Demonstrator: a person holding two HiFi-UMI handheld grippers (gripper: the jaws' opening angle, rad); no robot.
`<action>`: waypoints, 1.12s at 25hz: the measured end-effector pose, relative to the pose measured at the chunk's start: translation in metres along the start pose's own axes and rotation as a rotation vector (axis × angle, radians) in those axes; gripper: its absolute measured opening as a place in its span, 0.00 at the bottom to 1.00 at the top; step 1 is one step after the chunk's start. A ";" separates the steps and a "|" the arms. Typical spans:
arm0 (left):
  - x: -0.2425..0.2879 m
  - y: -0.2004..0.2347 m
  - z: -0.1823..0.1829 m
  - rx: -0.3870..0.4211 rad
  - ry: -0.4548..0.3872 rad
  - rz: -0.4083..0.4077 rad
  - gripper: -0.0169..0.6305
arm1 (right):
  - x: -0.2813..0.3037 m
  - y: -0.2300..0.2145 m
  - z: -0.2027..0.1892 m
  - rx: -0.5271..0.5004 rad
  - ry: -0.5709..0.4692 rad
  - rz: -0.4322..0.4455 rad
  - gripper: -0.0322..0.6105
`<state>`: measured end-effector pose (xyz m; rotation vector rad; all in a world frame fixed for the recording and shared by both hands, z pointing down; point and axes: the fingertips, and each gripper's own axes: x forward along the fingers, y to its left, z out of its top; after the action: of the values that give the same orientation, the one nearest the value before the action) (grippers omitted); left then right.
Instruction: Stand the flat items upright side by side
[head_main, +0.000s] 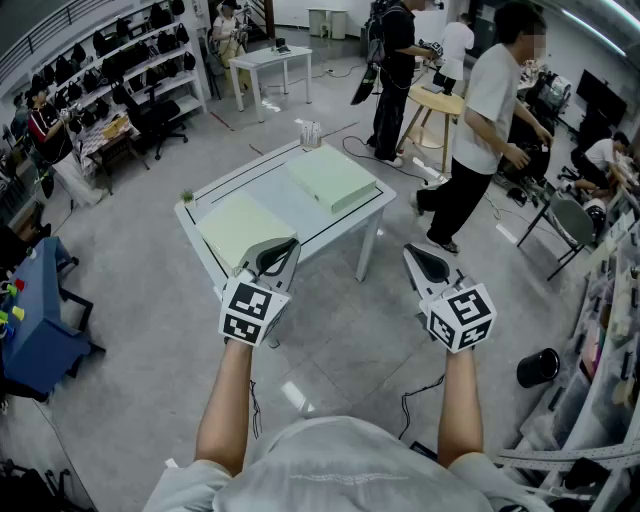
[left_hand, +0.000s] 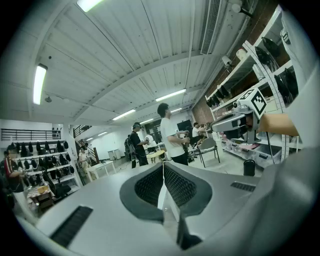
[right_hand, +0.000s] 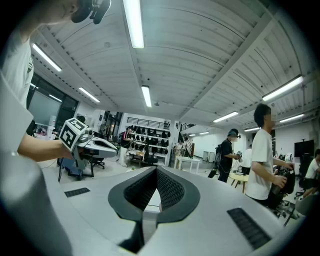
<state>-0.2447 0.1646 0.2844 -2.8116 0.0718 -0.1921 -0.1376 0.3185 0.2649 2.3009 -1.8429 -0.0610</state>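
Note:
Two pale green flat items lie on a white table (head_main: 371, 215) ahead of me: a thin one (head_main: 243, 228) at the near left and a thicker one (head_main: 332, 178) at the far right. Both lie flat. My left gripper (head_main: 289, 244) is held level over the table's near corner, just beside the thin item, jaws shut and empty. My right gripper (head_main: 411, 251) hovers over the floor to the right of the table, also shut with nothing in it. In the gripper views the jaws of the left gripper (left_hand: 163, 166) and of the right gripper (right_hand: 156, 169) meet at their tips.
A small plant (head_main: 186, 197) stands on the table's left corner. A person (head_main: 480, 130) walks just right of the table, others stand behind near a wooden stool (head_main: 435, 105). A black bin (head_main: 538, 367) and a cable (head_main: 420, 392) are on the floor at right. A blue table (head_main: 35, 320) is at left.

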 end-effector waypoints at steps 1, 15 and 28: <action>0.003 -0.002 0.001 -0.002 -0.002 -0.001 0.06 | 0.000 -0.004 -0.001 -0.005 0.001 -0.001 0.09; 0.046 -0.029 0.012 -0.112 -0.026 0.072 0.07 | -0.039 -0.088 -0.022 0.081 -0.033 -0.057 0.15; 0.117 -0.035 -0.018 -0.153 0.030 0.018 0.39 | -0.010 -0.135 -0.059 0.116 0.004 -0.009 0.40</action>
<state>-0.1308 0.1838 0.3274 -2.9595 0.1244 -0.2343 -0.0015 0.3636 0.2982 2.3833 -1.8814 0.0510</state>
